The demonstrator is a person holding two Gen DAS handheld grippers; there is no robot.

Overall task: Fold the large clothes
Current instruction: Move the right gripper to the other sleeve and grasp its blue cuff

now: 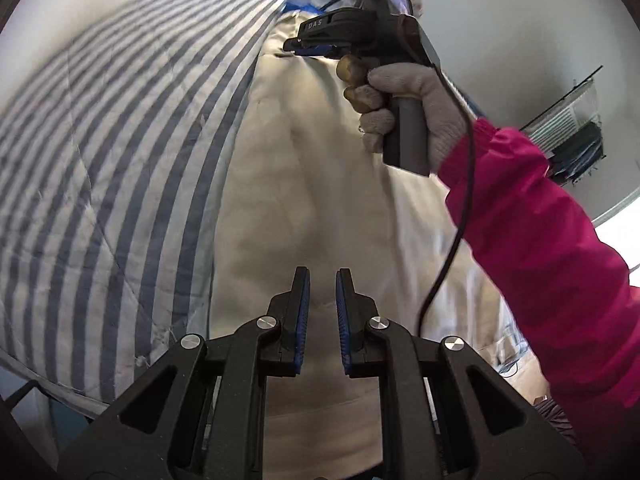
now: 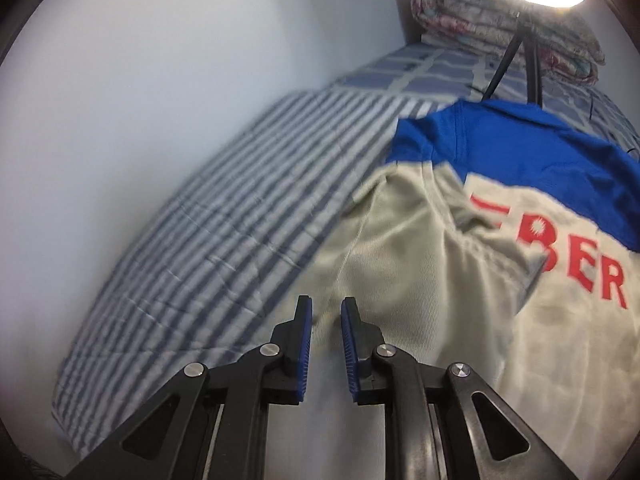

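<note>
Garment [image 1: 312, 184] fills the left wrist view: cream cloth lying flat on a striped quilt [image 1: 104, 168], its long axis running straight away from the left gripper [image 1: 322, 280], whose blue pads stand a narrow gap apart with nothing between them. At the far end of the cloth a gloved hand [image 1: 404, 96] in a pink sleeve [image 1: 540, 240] holds the right gripper [image 1: 292, 45] low over the fabric; whether it pinches cloth there I cannot tell. From the right wrist, the right gripper [image 2: 326, 308] hangs over the garment's [image 2: 420, 280] left edge, jaws nearly together and empty, blue yoke ahead and to the right. Judging by this, the right hand is nearer that far edge.
</note>
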